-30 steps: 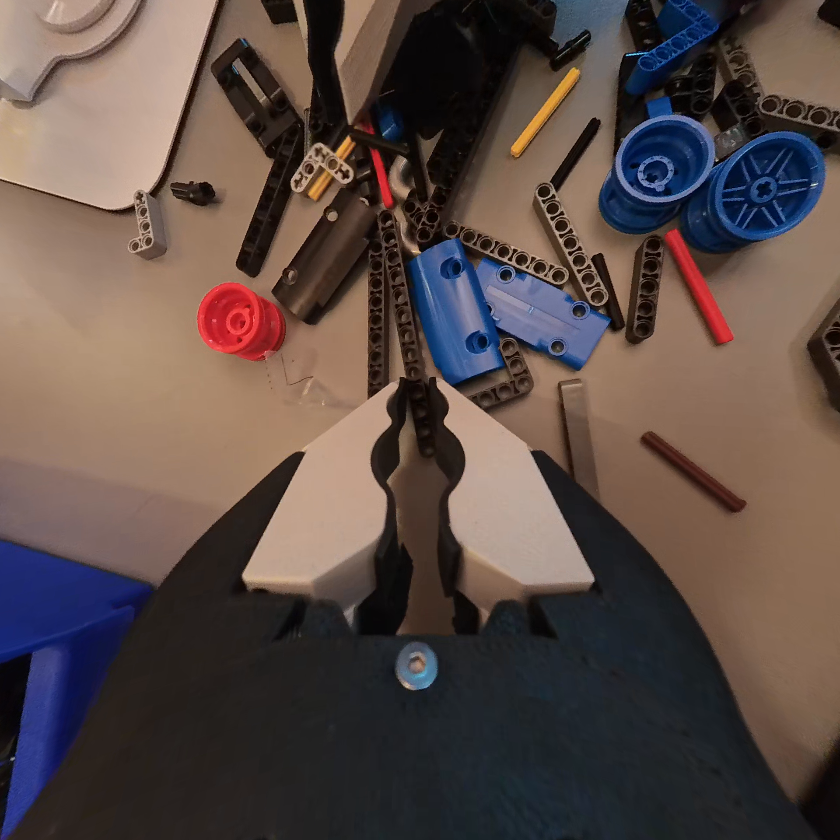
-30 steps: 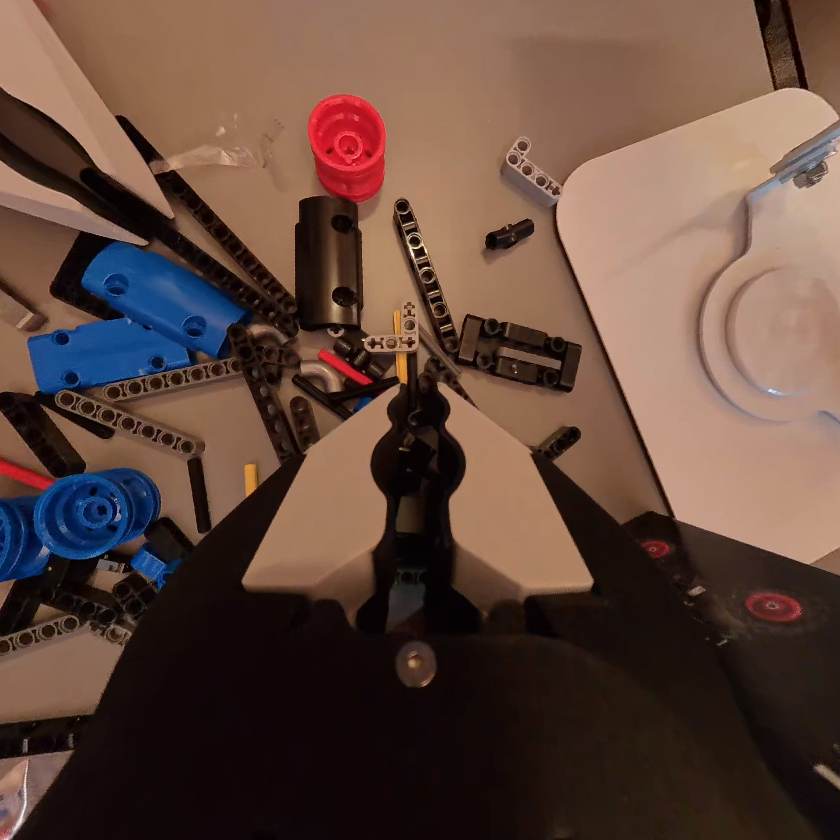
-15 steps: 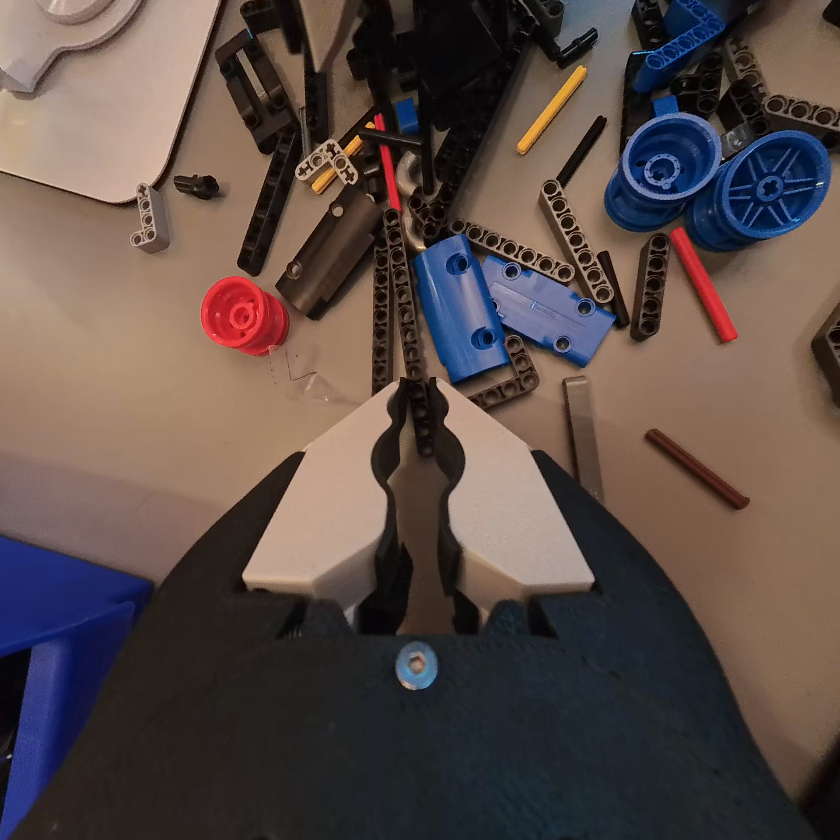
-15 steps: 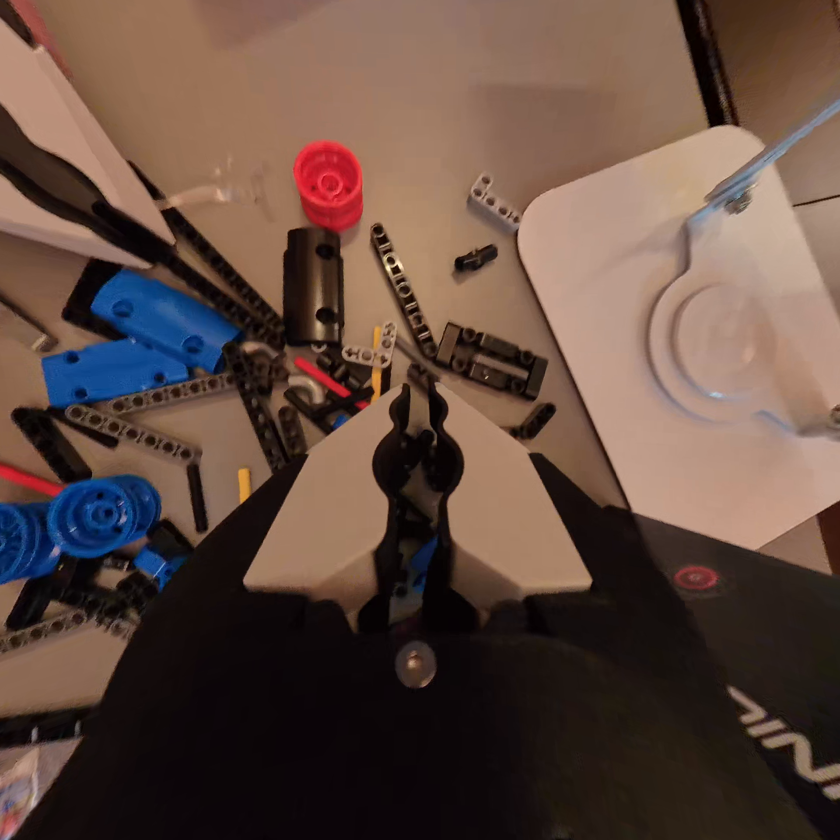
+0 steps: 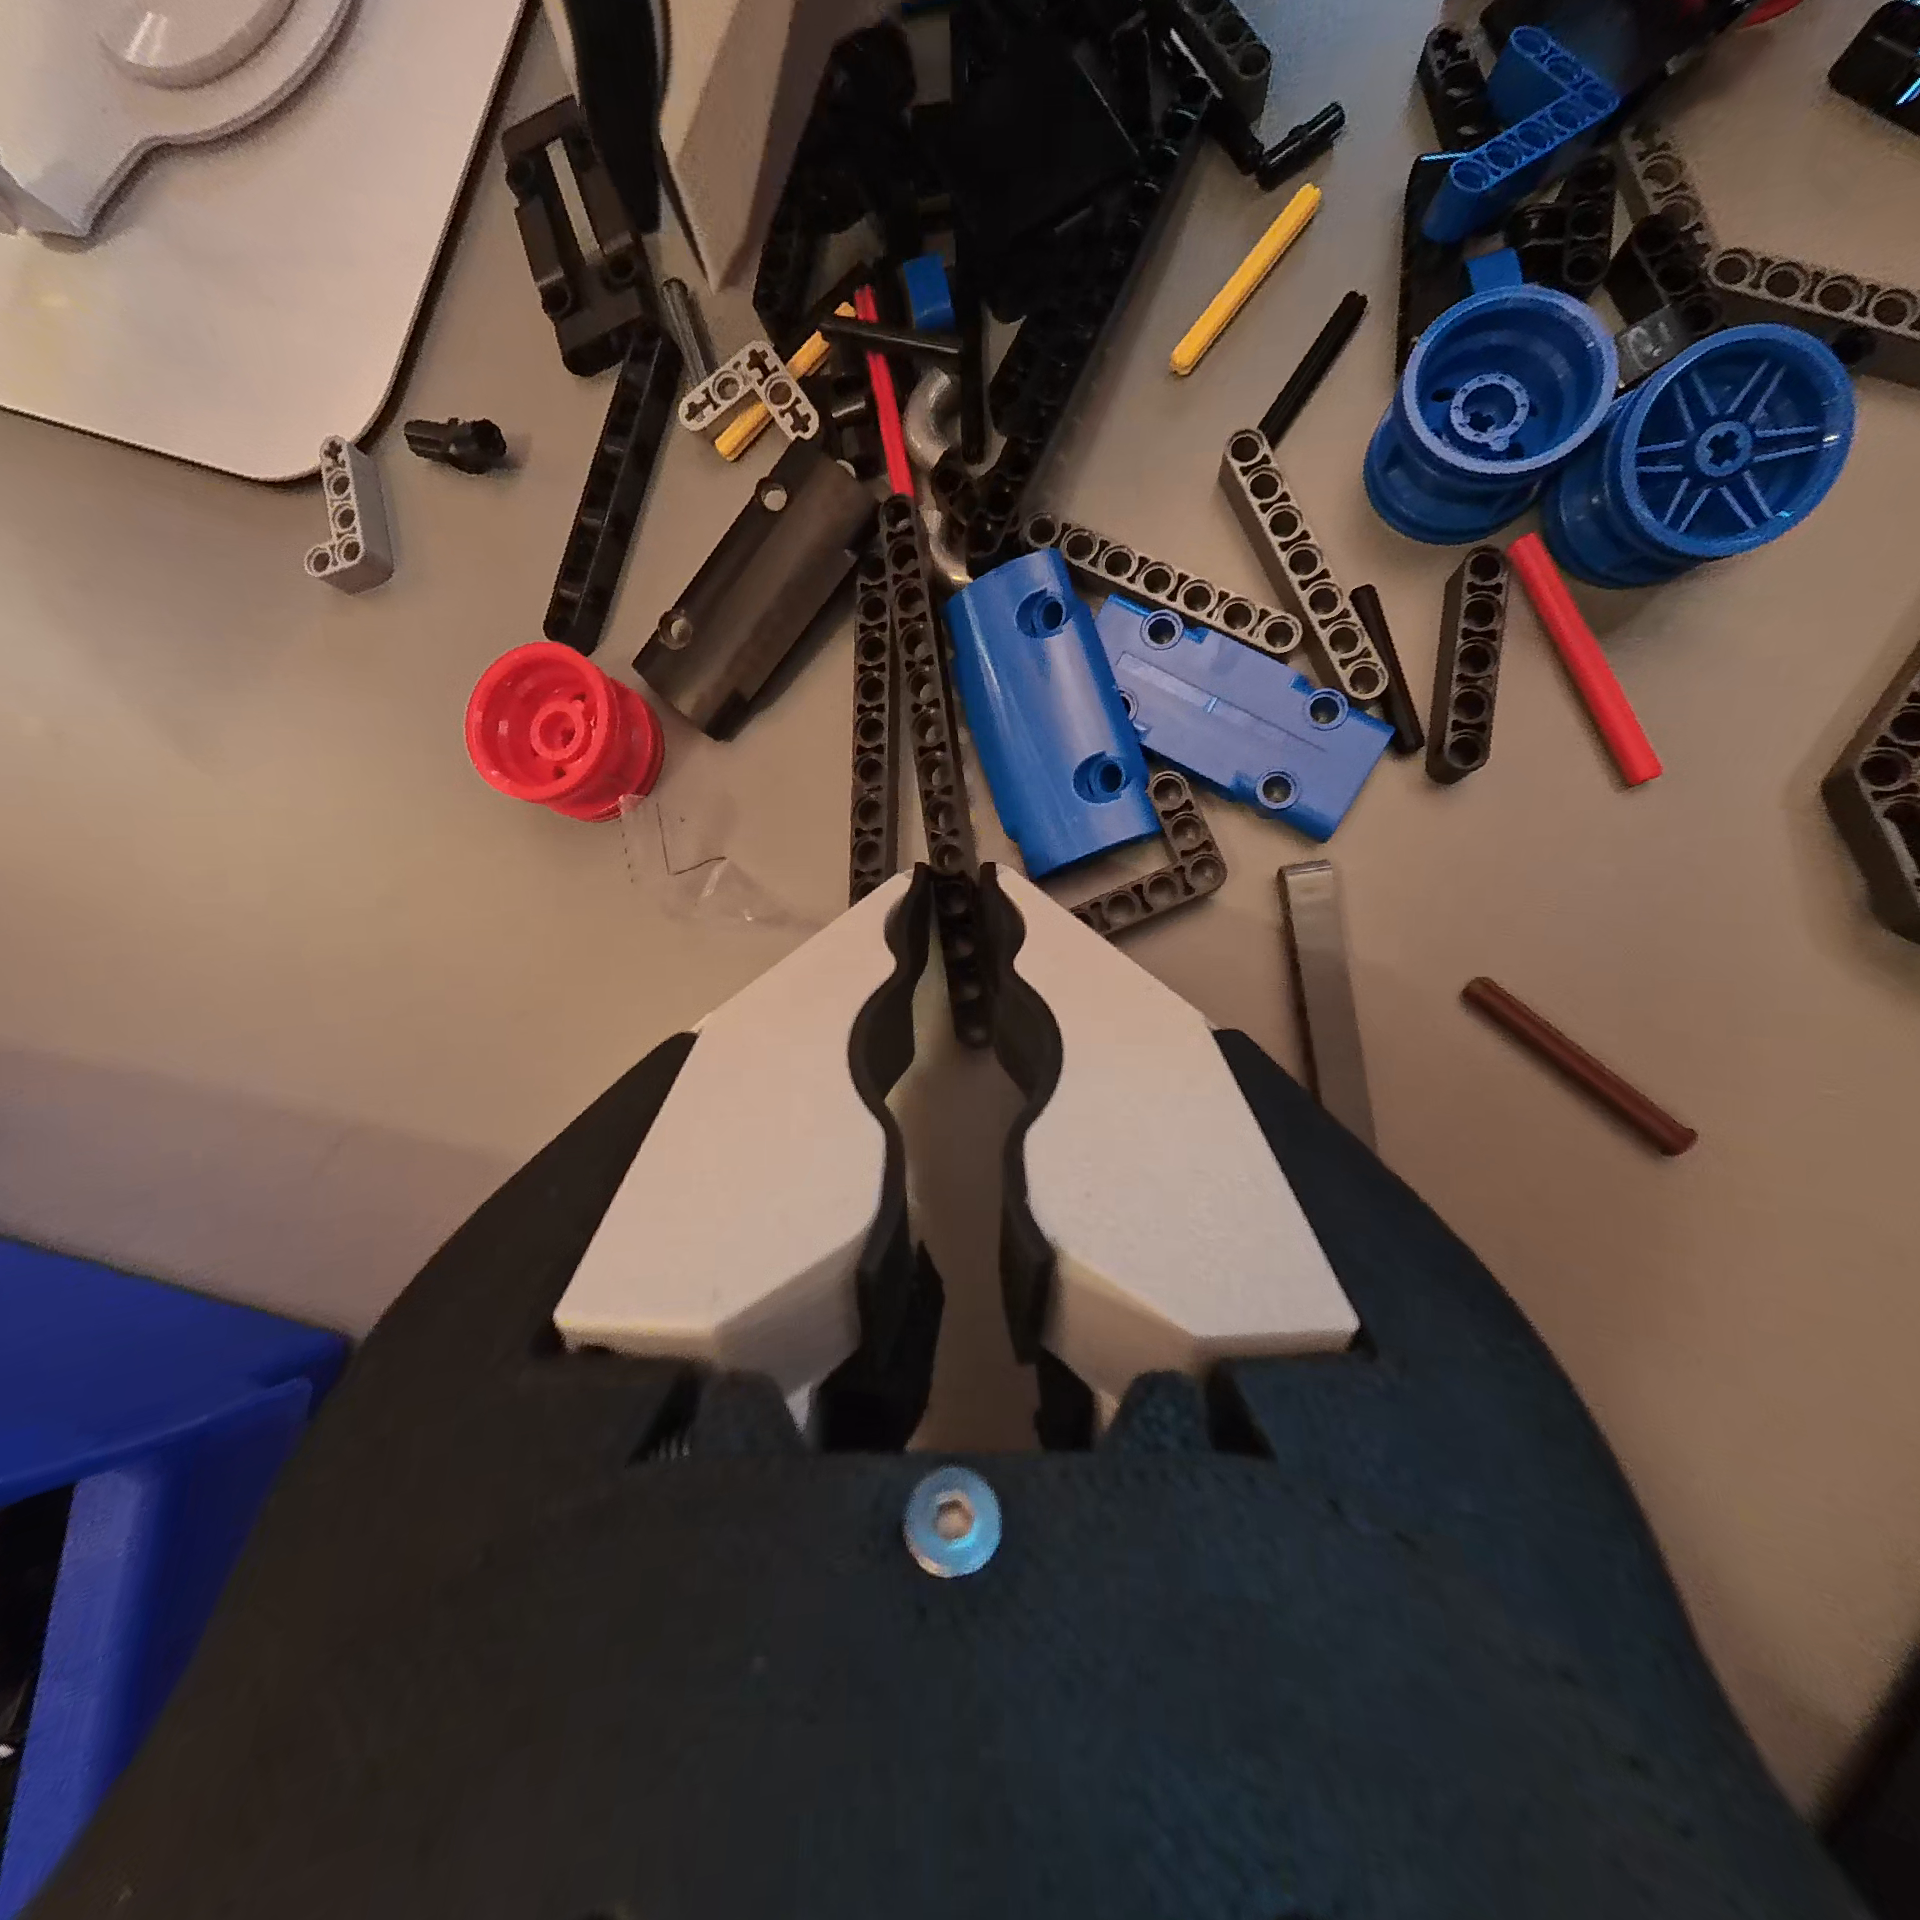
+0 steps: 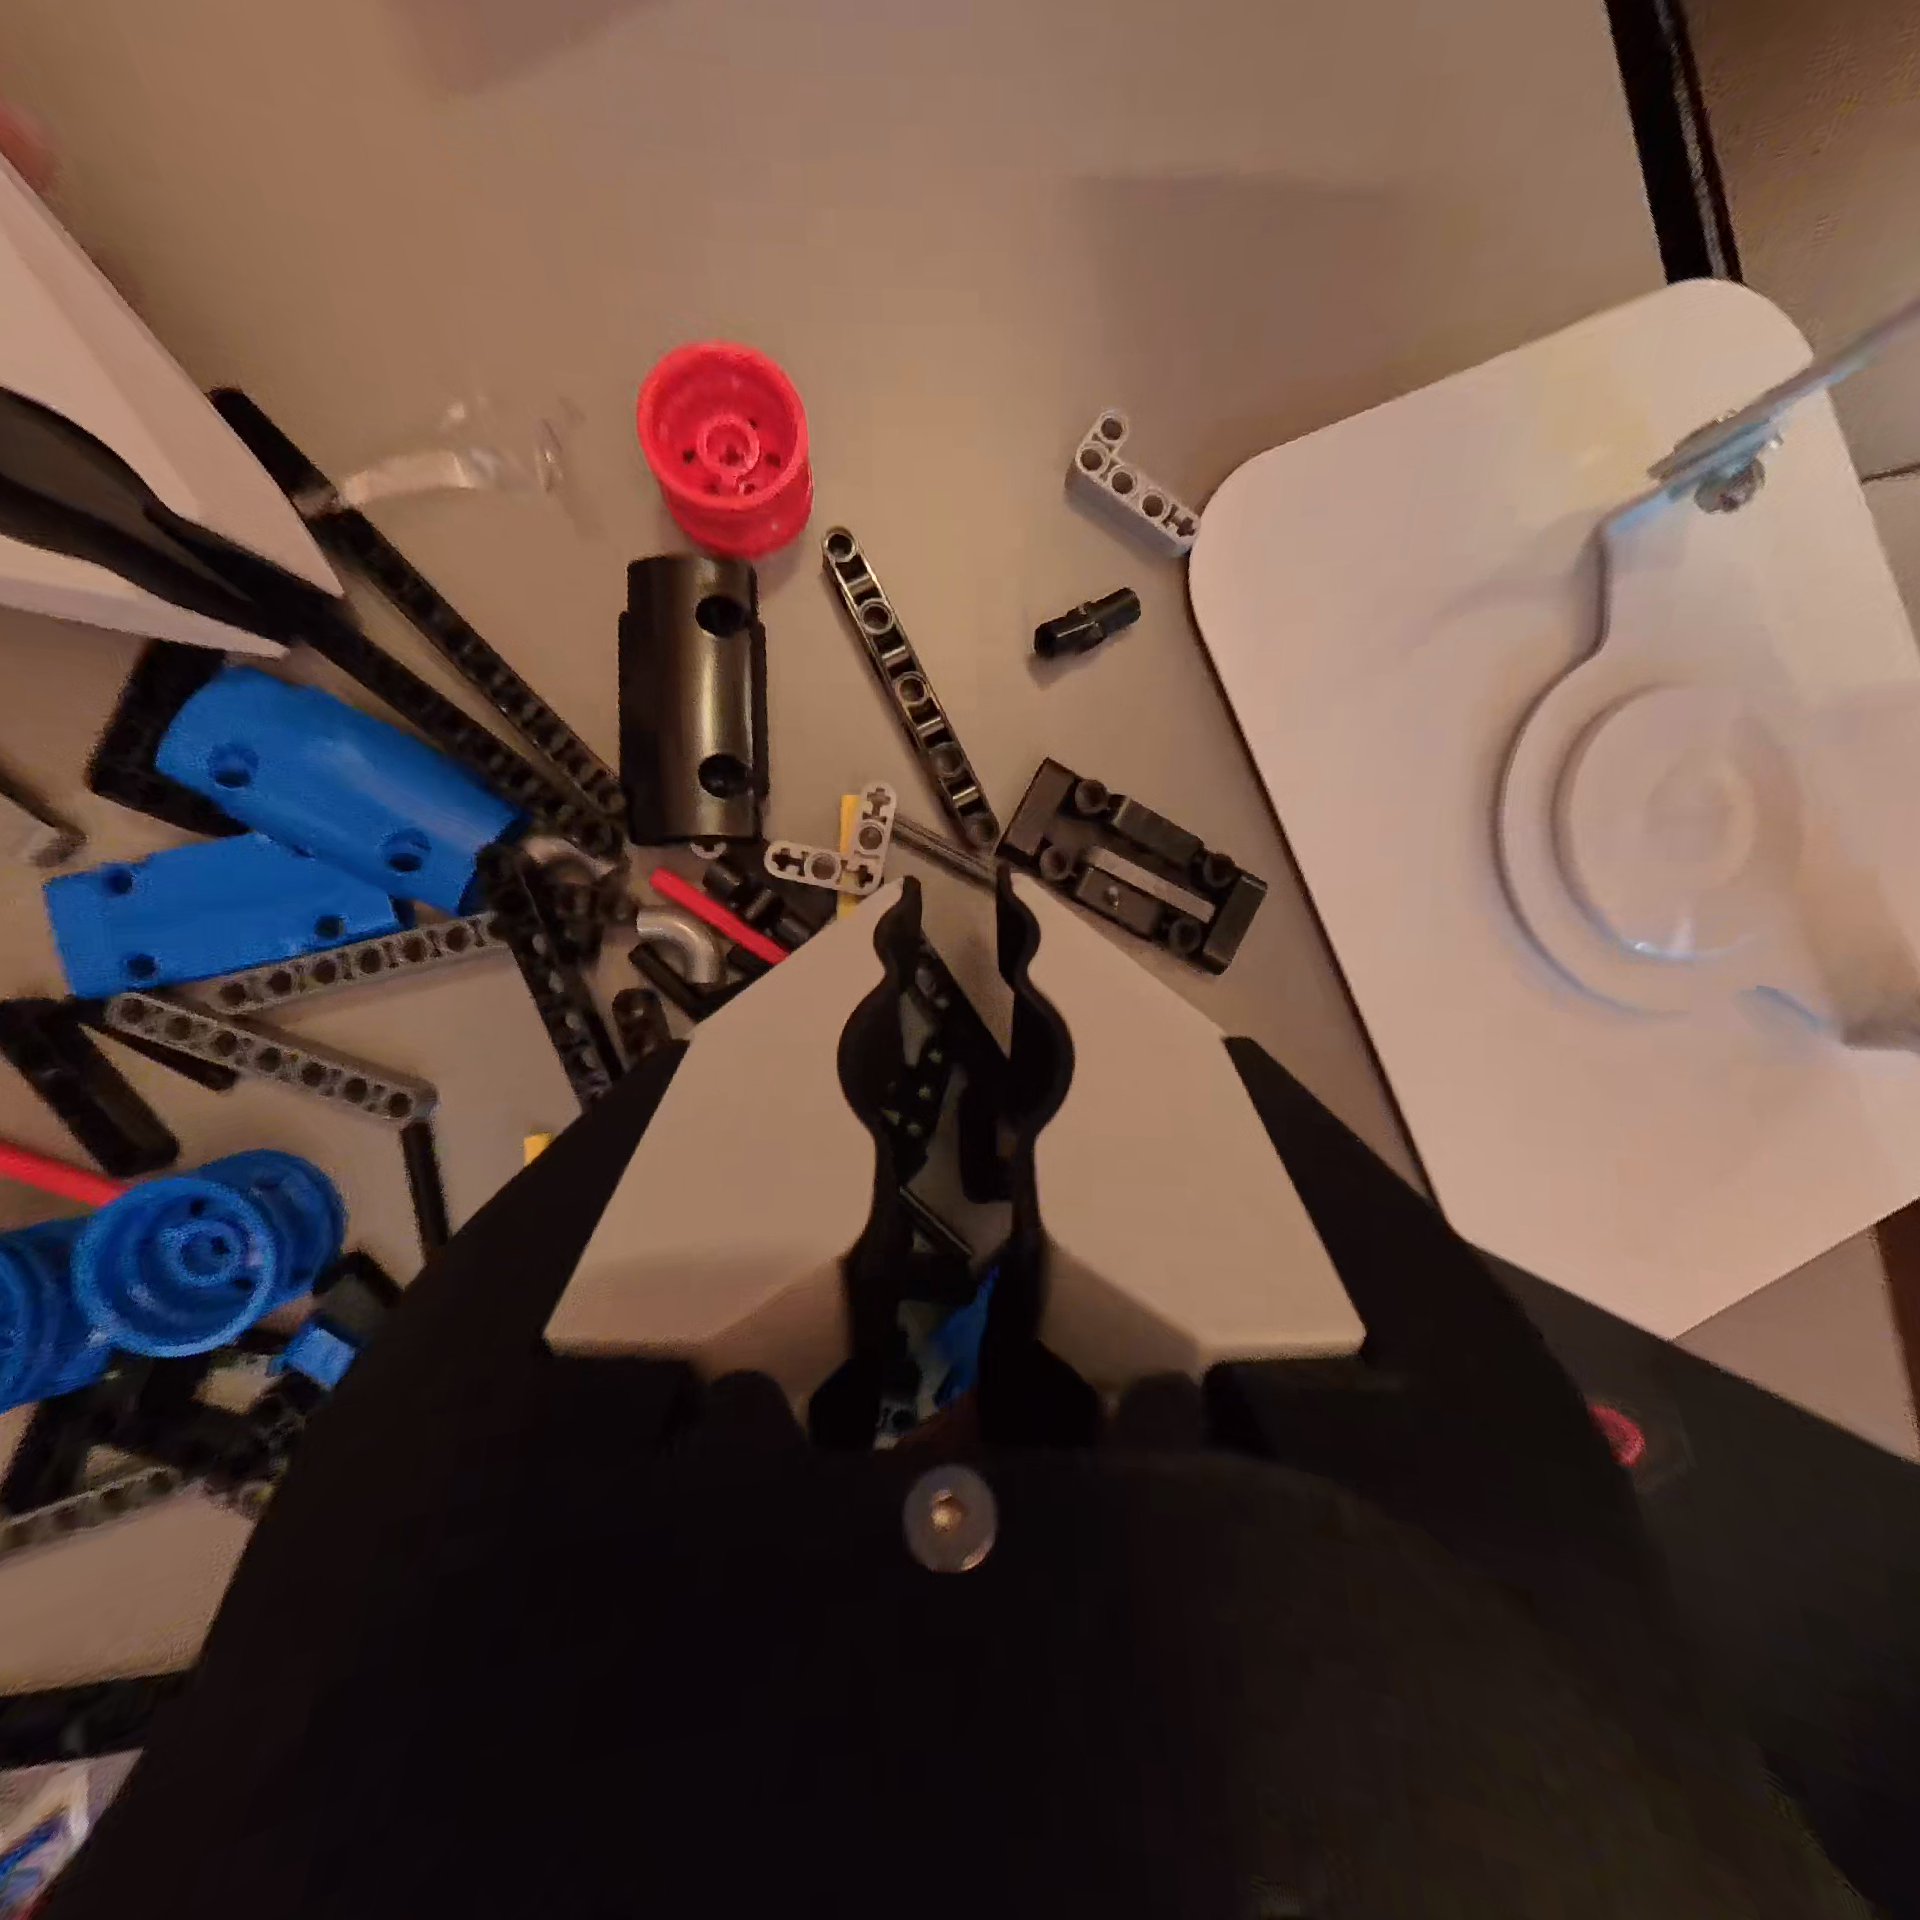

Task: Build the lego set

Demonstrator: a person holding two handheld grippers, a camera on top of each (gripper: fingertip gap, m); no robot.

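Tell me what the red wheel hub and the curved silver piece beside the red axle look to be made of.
Red wheel hub: moulded plastic, satin, with soft highlights and crisp spokes. Curved silver piece: metallic-looking sheen, but possibly silver-coloured plastic; mostly buried under parts, so I cannot tell.

No readable text, labels or numbers on anything here.

A plain beige worktop (image 6: 935, 208) fills both views under warm, dim light. A white rounded board (image 6: 1455, 727) lies on it, and a dark strip (image 6: 1683, 135) edges its far side.
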